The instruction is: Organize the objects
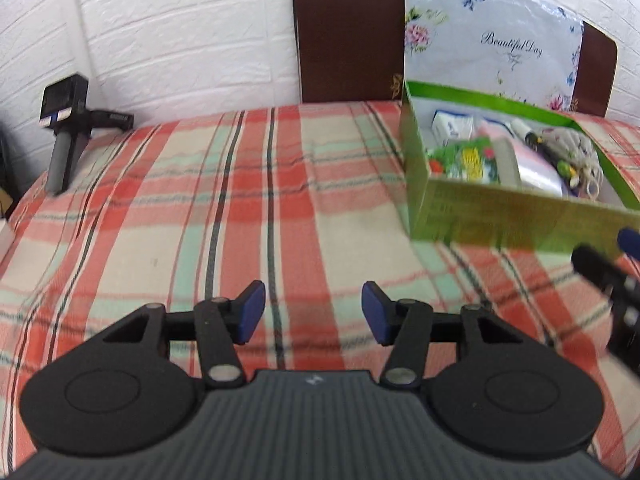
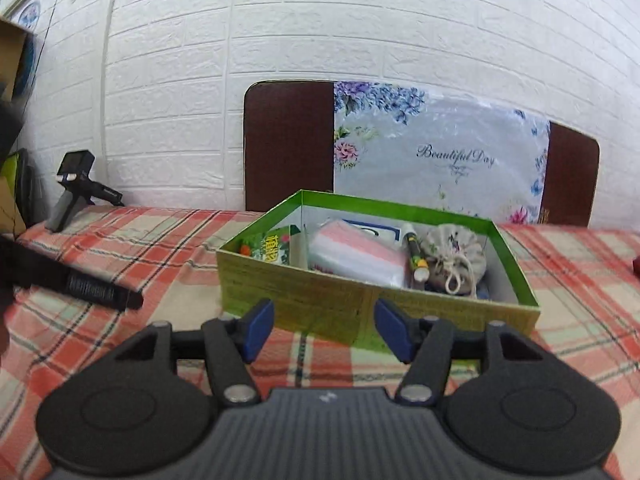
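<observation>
- Green card box [image 2: 360,300] sits open on the plaid cloth [image 2: 168,248] of the tabletop, just ahead of the right hand-held gripper [image 2: 324,332], whose blue pads stand wide apart with nothing between them.
- The right view looks into the box from the front: a green packet [image 2: 272,250] at the left end, a pink-and-white pack [image 2: 356,256] in the middle, a thin tube [image 2: 414,254] beside it, and a drawstring pouch [image 2: 456,256] at the right end.
- The left view shows the same box [image 1: 500,224] from its left side, up and to the right of the left hand-held gripper [image 1: 312,312]; it also shows a white carton [image 1: 452,126] at the back of the box.
- The left hand-held gripper hangs over bare cloth, jaws wide open and empty.
- The right gripper's blurred edge [image 1: 608,280] shows at the right of the left view; a dark bar [image 2: 76,284] crosses the left of the right view.
- A small camera on a stand [image 1: 66,120] sits at the far left corner by the white brick wall [image 2: 320,20].
- A brown board [image 2: 288,144] with a floral sheet [image 2: 440,160] reading "Beautiful Day" leans on the wall behind the box.
</observation>
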Demonstrator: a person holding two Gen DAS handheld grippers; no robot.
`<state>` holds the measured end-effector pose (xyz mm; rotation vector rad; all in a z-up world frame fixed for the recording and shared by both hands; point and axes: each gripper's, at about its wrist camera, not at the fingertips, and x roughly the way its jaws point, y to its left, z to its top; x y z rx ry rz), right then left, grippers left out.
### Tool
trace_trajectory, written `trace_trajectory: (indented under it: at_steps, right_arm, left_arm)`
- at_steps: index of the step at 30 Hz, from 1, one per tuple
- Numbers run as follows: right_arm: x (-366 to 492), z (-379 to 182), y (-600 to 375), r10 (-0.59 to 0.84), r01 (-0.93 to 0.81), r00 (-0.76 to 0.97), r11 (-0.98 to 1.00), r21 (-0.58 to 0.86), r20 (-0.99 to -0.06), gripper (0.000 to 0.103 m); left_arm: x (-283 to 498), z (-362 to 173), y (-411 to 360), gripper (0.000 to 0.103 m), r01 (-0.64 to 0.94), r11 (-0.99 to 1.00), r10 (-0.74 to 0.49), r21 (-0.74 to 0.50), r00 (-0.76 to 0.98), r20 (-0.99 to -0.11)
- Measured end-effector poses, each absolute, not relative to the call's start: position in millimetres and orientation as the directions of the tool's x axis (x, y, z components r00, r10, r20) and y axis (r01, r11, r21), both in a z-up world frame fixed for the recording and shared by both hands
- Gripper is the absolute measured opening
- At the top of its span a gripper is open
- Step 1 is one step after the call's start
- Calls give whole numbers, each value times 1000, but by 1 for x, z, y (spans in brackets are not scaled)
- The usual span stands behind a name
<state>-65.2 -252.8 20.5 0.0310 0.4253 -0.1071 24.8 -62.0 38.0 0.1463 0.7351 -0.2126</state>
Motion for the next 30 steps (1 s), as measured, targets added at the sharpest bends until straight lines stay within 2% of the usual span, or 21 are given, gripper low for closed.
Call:
trace_trajectory:
  at_steps: [3, 8, 11, 12, 13, 15, 18, 19, 21, 25, 30]
  right_arm:
    - [-74, 26, -248, -87, 113, 908, 993, 39, -410, 59]
    - [-88, 30, -229, -90, 105, 912, 994, 15, -401, 60]
    - [-94, 35, -219, -88, 98, 911, 995, 5, -402, 62]
    - [-96, 37, -216, -91, 100, 913, 995, 3, -398, 67]
    - [-98, 39, -215, -93, 102, 915, 995, 2, -392, 79]
    - [-105, 45, -212, -94, 103, 927, 995, 6, -364, 90]
    - [-116, 53, -206, -101, 105, 937, 994, -6, -334, 96]
    - [-119, 55, -205, -102, 106, 940, 994, -4, -327, 99]
    - [-125, 57, -206, -105, 114, 942, 993, 11, -319, 101]
    - [-128, 58, -207, -122, 140, 934, 990, 30, -335, 103]
    - [-129, 56, -209, -139, 170, 924, 984, 57, -357, 103]
  left_arm:
    - [17, 31, -53, 56, 244, 969, -144, 48, 707, -693]
    - [3, 32, -40, 56, 238, 970, -148, 40, 719, -679]
    - [-3, 36, -34, 59, 236, 971, -156, 32, 730, -665]
    - [-6, 37, -31, 61, 235, 971, -159, 29, 735, -659]
    - [-8, 39, -29, 64, 234, 972, -160, 27, 740, -653]
    - [-13, 41, -26, 66, 232, 972, -164, 22, 749, -641]
    - [-20, 43, -23, 75, 230, 973, -170, 14, 759, -629]
    - [-23, 44, -22, 76, 228, 973, -170, 14, 763, -624]
    - [-27, 46, -21, 76, 232, 973, -174, 13, 766, -619]
    - [-37, 49, -18, 91, 232, 972, -174, 18, 775, -608]
    - [-45, 52, -14, 99, 220, 975, -158, 34, 790, -593]
